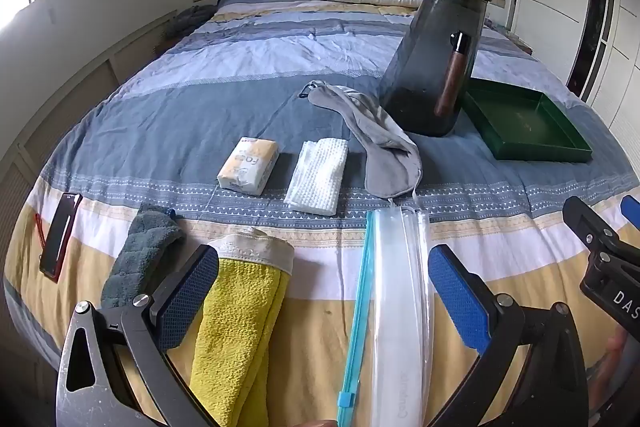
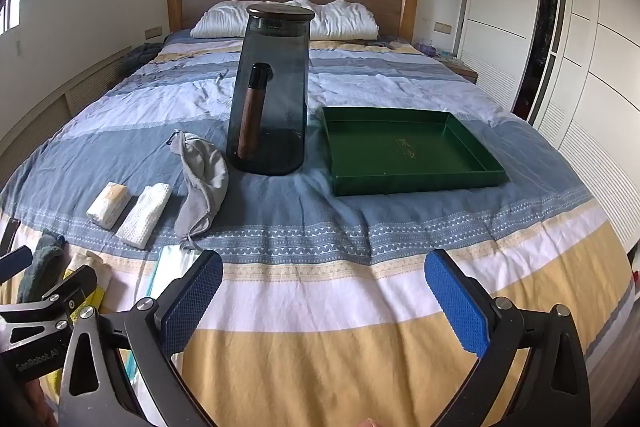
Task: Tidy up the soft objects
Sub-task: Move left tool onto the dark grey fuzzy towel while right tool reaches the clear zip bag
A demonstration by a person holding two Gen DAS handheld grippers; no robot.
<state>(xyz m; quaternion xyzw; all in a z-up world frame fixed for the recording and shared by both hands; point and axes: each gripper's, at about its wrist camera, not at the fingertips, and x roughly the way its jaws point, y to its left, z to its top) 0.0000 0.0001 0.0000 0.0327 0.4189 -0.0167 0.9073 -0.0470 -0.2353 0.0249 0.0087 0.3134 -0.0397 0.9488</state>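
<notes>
1. Bed [image 2: 360, 307], striped blue, white and yellow cover, is seen filling both views. A white pillow [image 2: 344, 19] is laid against the headboard at 12 o'clock.
2. Green tray [image 2: 416, 183] is set flat on the cover at 2 o'clock of the right-wrist view, just beside the jar.
3. Smoked glass jar [image 2: 280, 99], lidded, with a wood-sleeved side handle, is stood upright near centre, at 9 o'clock of the tray.
4. Clear zip bag [image 1: 400, 307], blue zipper edge, is laid lengthwise between the left gripper's fingers, toward 6 o'clock of the left-wrist view.
5. Yellow towel [image 1: 236, 327], folded, white band at its far end, is placed at 9 o'clock of the zip bag, partly under the left finger pad.
6. Grey pouch [image 1: 384, 143] is draped at 8 o'clock of the jar base, touching it.
7. Dark grey cloth [image 1: 140, 255] is bunched at 9 o'clock of the yellow towel.
8. White waffle cloth [image 1: 320, 175] is folded at 9 o'clock of the pouch; the tissue pack [image 1: 250, 167] is set just beside it, further toward 9 o'clock.
9. Phone [image 1: 60, 239] is left at the 9 o'clock edge of the left-wrist view.
10. Left gripper [image 1: 320, 291]: jaws spread wide, nothing gripped, held above towel and zip bag.
11. Right gripper [image 2: 322, 295]: jaws spread wide, nothing gripped, held over bare cover.
</notes>
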